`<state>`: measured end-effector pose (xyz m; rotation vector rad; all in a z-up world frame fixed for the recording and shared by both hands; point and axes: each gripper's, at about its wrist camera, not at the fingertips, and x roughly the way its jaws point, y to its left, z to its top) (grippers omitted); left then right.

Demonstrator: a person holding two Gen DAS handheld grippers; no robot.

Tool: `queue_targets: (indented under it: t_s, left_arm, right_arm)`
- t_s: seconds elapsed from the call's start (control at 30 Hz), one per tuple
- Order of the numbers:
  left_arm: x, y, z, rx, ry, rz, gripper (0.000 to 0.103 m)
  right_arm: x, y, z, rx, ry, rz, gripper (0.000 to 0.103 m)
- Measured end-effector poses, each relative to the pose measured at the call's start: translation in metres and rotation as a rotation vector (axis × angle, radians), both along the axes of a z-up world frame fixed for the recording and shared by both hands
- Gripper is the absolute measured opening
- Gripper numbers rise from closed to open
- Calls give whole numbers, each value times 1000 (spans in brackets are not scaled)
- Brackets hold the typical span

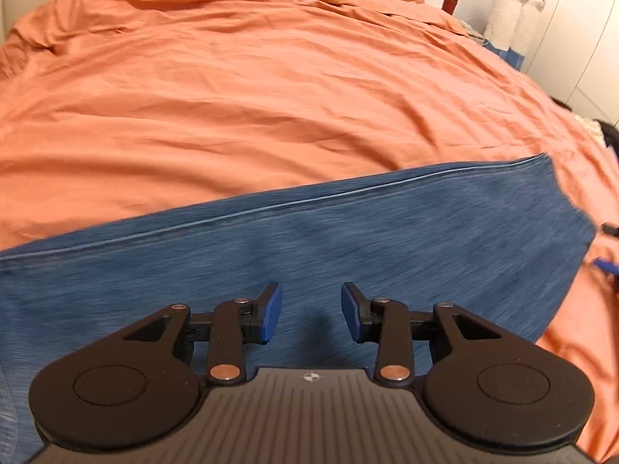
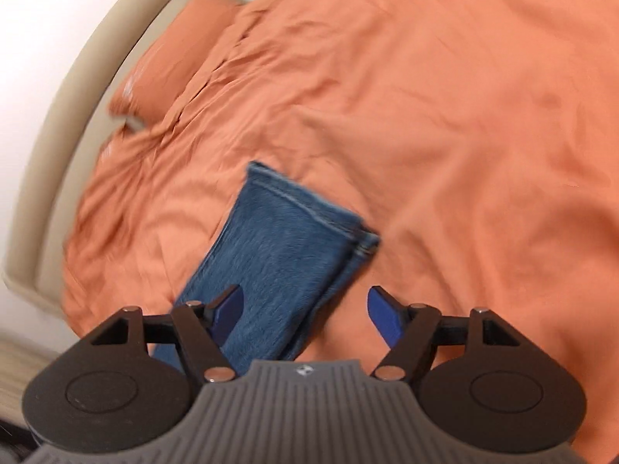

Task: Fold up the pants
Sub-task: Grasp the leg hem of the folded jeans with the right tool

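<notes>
**Ana:** Across the lower half of the left wrist view, the pants [image 1: 309, 232] are lying flat on the orange bedspread [image 1: 232, 96], a pale seam running from the left edge up toward the right. The left gripper [image 1: 311, 319] is hanging over the denim with its jaws partly apart and nothing between the blue pads [image 1: 271, 315].

**Ben:** And the right gripper [image 2: 305, 317] is standing wide, also empty. In its view the hem end of the pants [image 2: 286, 247] is sitting in the lower centre of the frame, one layer peeking out from under the other at the right-hand corner.

**Ana:** That is what is worrying me. The two legs are not quite lining up there, so I am guessing any next fold is going to carry the offset along and come out crooked.

**Ben:** Both frames are smearing, too. If a claw is coming down while travelling sideways, it is likely dragging the top layer and bunching it.

**Ana:** The bedding is soft and wrinkled as well. A low pinch is risking catching the bedspread together with the denim, or grabbing only one layer.

**Ben:** Denim is stiff and heavy, so a grip too near the edge is probably slipping off mid-lift.

**Ana:** The white plush toys [image 1: 514, 4] at the upper right are sitting well apart, so no trouble there.
</notes>
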<state>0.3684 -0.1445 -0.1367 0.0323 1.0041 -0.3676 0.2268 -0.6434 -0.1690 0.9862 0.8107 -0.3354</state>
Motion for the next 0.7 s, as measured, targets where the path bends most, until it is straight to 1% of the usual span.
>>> queue_targets:
  t_s: [0.03,0.07,0.1,0.13,0.2,0.23,0.27,0.3,0.33,0.43,0.47,0.5,0.6,0.7]
  left_arm:
    - [2,-8,-1,-14,10,-2,41]
    - [4,-17,-3,-23,18,-7,39]
    - [5,-24,-4,-27,19,-13,38]
    - [7,-32,-5,-27,16,-21,38]
    - [11,-47,-9,-33,13,-39,36]
    - [13,-53,-11,-34,13,-48,35]
    - [16,-60,-13,-33,10,-55,33]
    - [19,-67,-15,-27,4,-62,30]
    - [23,-73,-18,-21,-4,-69,30]
    - [40,-93,-25,-1,-20,-88,28]
    - [46,-97,-27,5,-22,-92,28]
    - [54,-104,-30,18,-24,-97,28]
    - [74,-120,-40,52,-27,-102,28]
    - [88,-130,-49,70,-25,-101,28]
  right_arm:
    - [1,-4,-10,47,-16,-20,58]
    - [3,-7,-20,96,-29,-39,55]
    - [8,-8,-28,124,-34,-56,48]
    - [9,-11,-34,138,-40,-75,41]
    - [12,-20,-45,175,-66,-110,32]
    - [13,-25,-50,198,-79,-122,25]
    - [14,-29,-52,210,-85,-125,21]
    - [16,-32,-51,199,-84,-117,9]
    - [17,-32,-47,168,-97,-96,4]
    - [21,-19,-26,-8,-106,2,3]
    - [22,-16,-23,-39,-107,20,3]
    - [22,-15,-21,-51,-107,27,3]
    - [27,-19,-26,-33,-87,29,3]
    - [30,-20,-30,-52,-69,45,3]
